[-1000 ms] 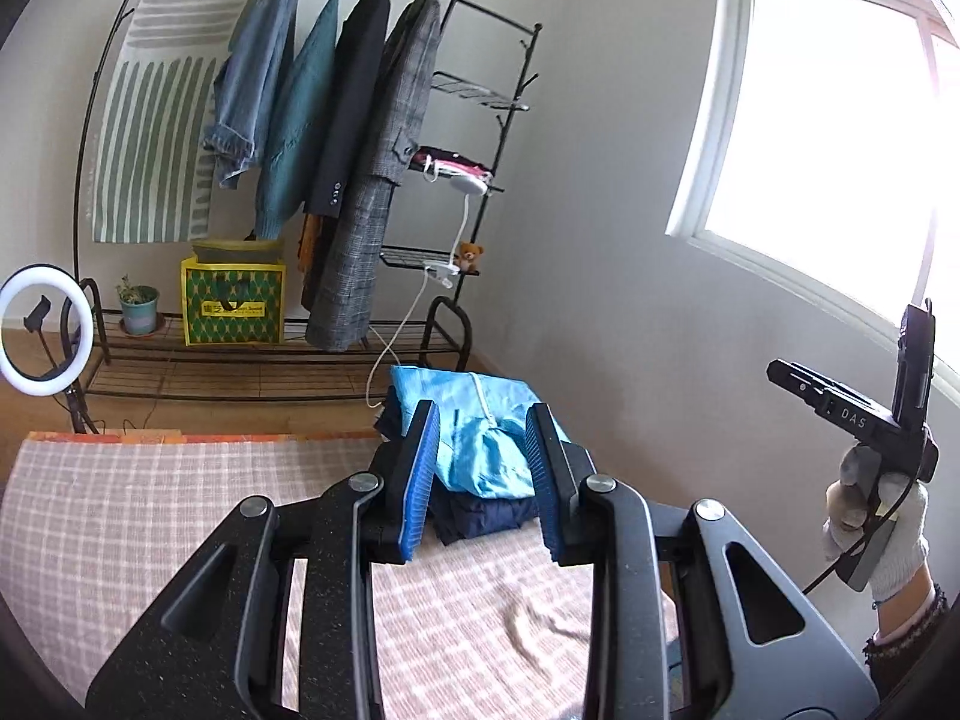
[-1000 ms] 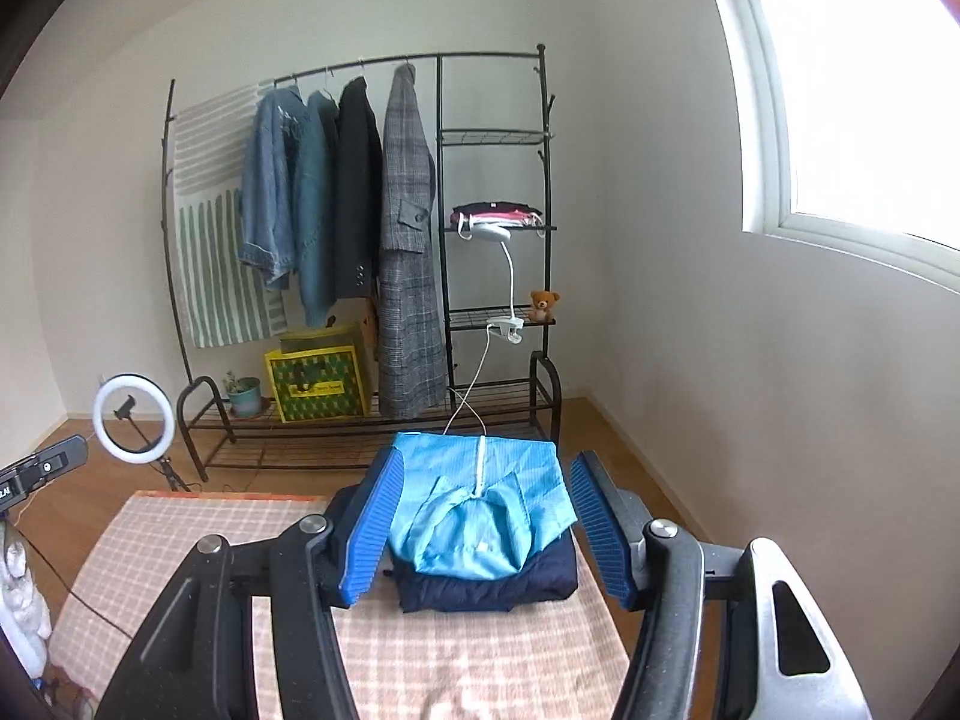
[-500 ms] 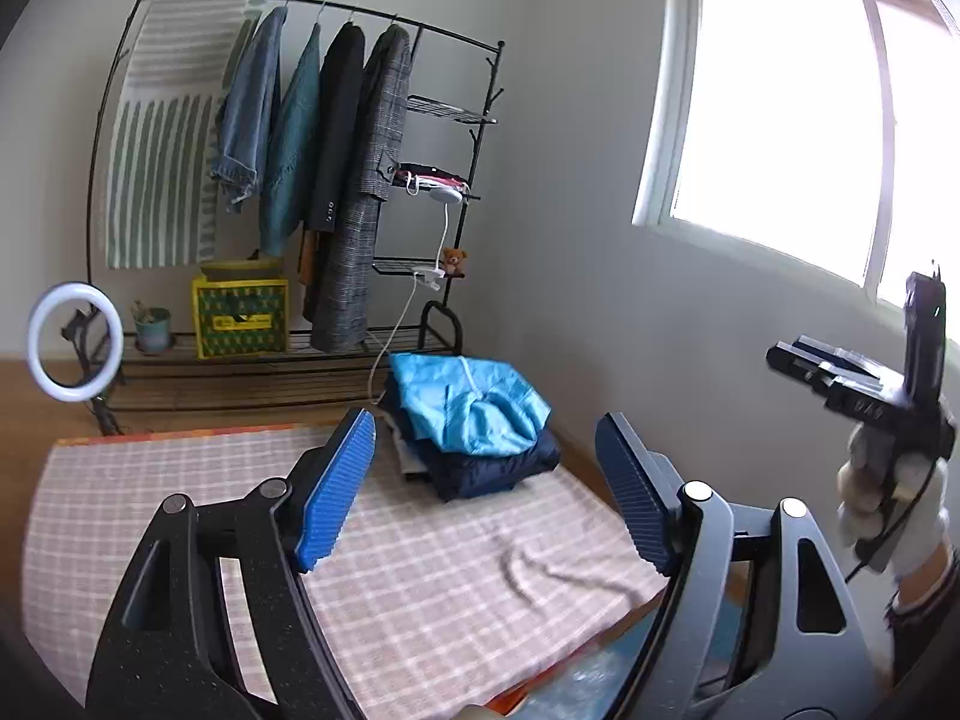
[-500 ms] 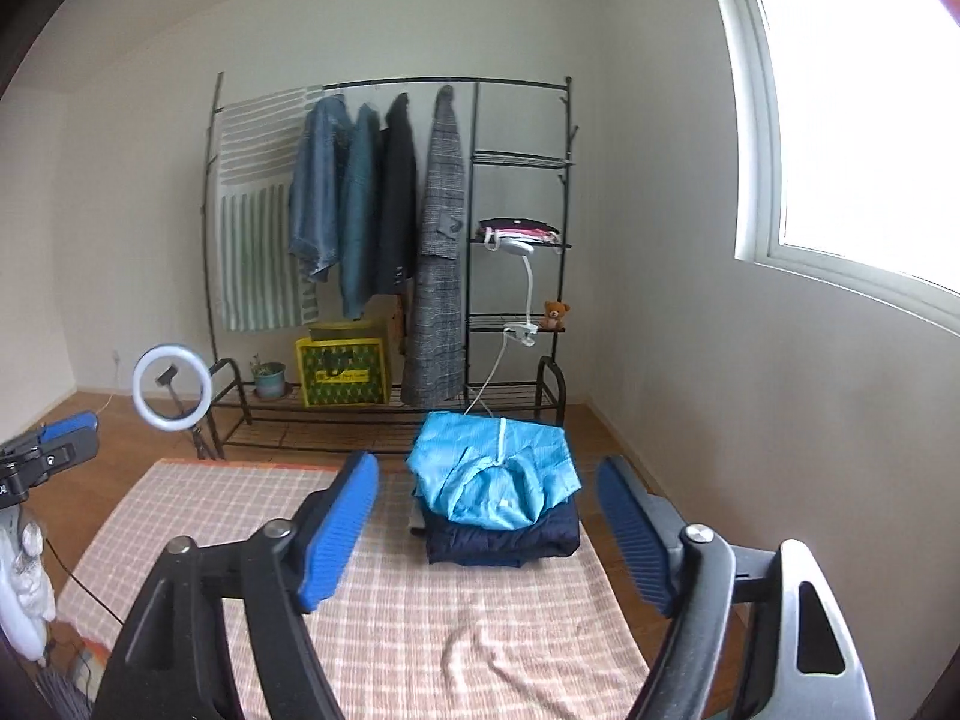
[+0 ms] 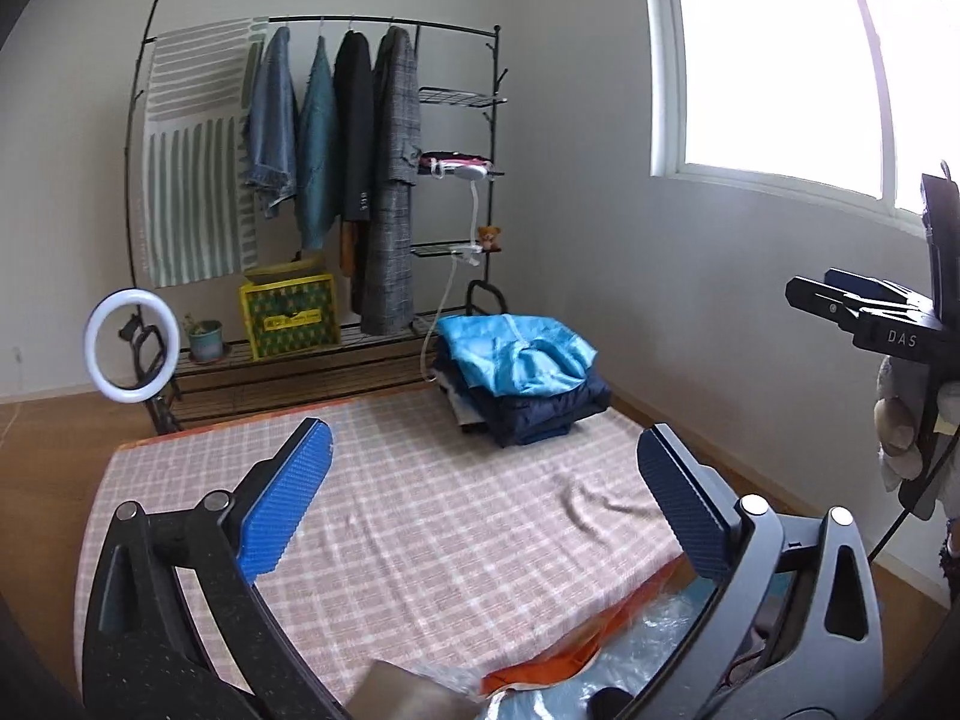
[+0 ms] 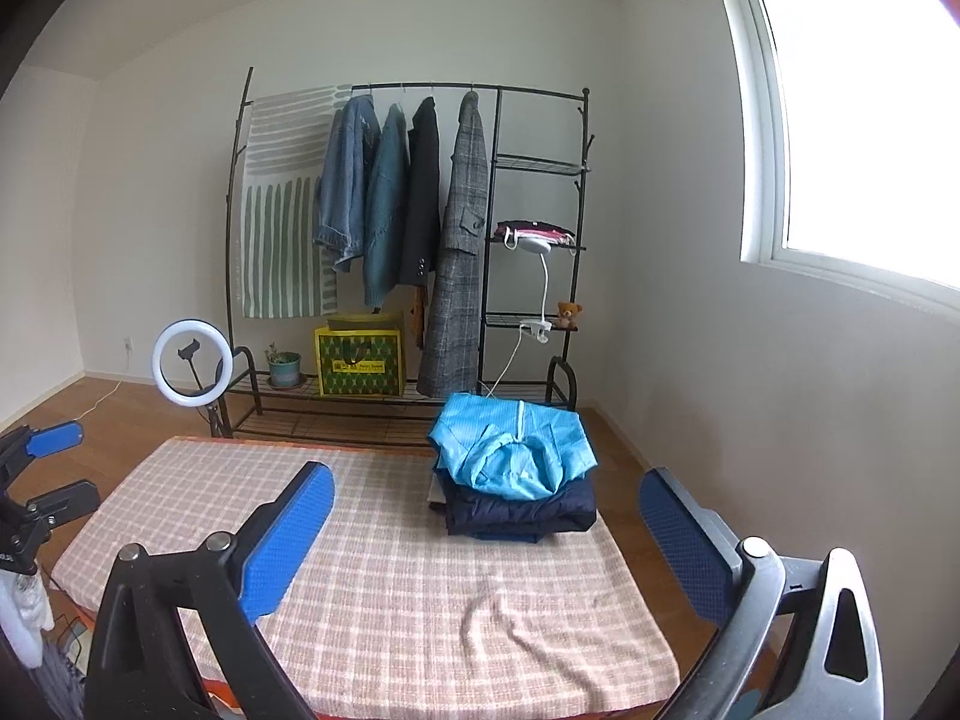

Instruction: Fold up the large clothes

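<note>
A folded light blue garment (image 5: 519, 354) lies on top of a folded navy one (image 5: 540, 411) in a stack at the far right corner of the checked bed cover (image 5: 420, 516). The stack also shows in the right wrist view (image 6: 510, 456), with the navy piece (image 6: 522, 513) under the blue one. My left gripper (image 5: 486, 501) is open and empty, well back from the stack above the cover. My right gripper (image 6: 486, 525) is open and empty too, above the near part of the cover (image 6: 372, 600). The right gripper body shows at the right edge of the left wrist view (image 5: 888, 318).
A black clothes rack (image 6: 420, 240) with hanging jackets and a striped cloth stands at the far wall. A ring light (image 6: 191, 363), a yellow box (image 6: 360, 360) and a plant pot (image 6: 283, 367) sit by it. A window (image 6: 858, 120) is on the right. A wrinkle (image 6: 528, 618) crosses the near cover.
Both grippers have opened wide and pulled back from the folded stack, which now lies farther away on the cover. The blue garment stays on top of the stack.
</note>
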`<state>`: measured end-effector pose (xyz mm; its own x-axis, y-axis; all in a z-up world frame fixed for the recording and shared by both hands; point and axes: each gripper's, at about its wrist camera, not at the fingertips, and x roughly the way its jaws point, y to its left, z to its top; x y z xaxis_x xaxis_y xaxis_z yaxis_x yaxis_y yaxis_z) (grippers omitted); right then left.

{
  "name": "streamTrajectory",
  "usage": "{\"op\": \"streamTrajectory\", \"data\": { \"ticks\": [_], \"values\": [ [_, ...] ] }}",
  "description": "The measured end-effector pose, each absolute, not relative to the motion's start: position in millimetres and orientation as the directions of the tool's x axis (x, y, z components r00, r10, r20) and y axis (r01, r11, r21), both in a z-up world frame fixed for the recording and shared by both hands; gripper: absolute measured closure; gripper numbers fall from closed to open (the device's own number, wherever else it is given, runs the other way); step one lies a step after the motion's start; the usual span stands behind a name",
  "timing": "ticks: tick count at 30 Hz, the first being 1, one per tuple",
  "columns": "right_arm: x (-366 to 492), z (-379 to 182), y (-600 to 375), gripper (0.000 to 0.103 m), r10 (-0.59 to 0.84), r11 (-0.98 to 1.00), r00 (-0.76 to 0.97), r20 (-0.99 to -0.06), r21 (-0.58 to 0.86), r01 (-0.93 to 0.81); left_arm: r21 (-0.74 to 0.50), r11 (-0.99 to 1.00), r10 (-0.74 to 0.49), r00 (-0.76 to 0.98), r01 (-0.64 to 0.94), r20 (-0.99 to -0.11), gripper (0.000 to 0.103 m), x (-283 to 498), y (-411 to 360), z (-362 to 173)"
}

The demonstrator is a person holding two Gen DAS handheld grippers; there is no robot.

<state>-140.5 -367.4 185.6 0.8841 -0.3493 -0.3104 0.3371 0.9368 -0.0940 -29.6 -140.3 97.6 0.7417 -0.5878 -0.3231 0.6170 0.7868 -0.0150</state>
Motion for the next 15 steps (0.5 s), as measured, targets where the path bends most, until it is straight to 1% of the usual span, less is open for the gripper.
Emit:
{"op": "streamTrajectory", "data": {
  "ticks": [4,11,15],
  "values": [
    [-130,161,-365,0.0,-0.366,0.93,0.872,-0.324,-0.093,0.356,0.015,0.802,-0.561,0.761,0.597,-0.327,0.0,-30,-140,83],
    [-98,116,-360,0.0,-0.384,0.922,0.856,-0.347,-0.09,0.378,-0.014,0.814,-0.546,0.756,0.581,-0.36,0.0,-9,-143,50],
    [-77,83,-355,0.0,-0.396,0.916,0.846,-0.356,-0.084,0.393,-0.053,0.82,-0.542,0.743,0.57,-0.394,0.0,12,-146,23]
  ]
}}
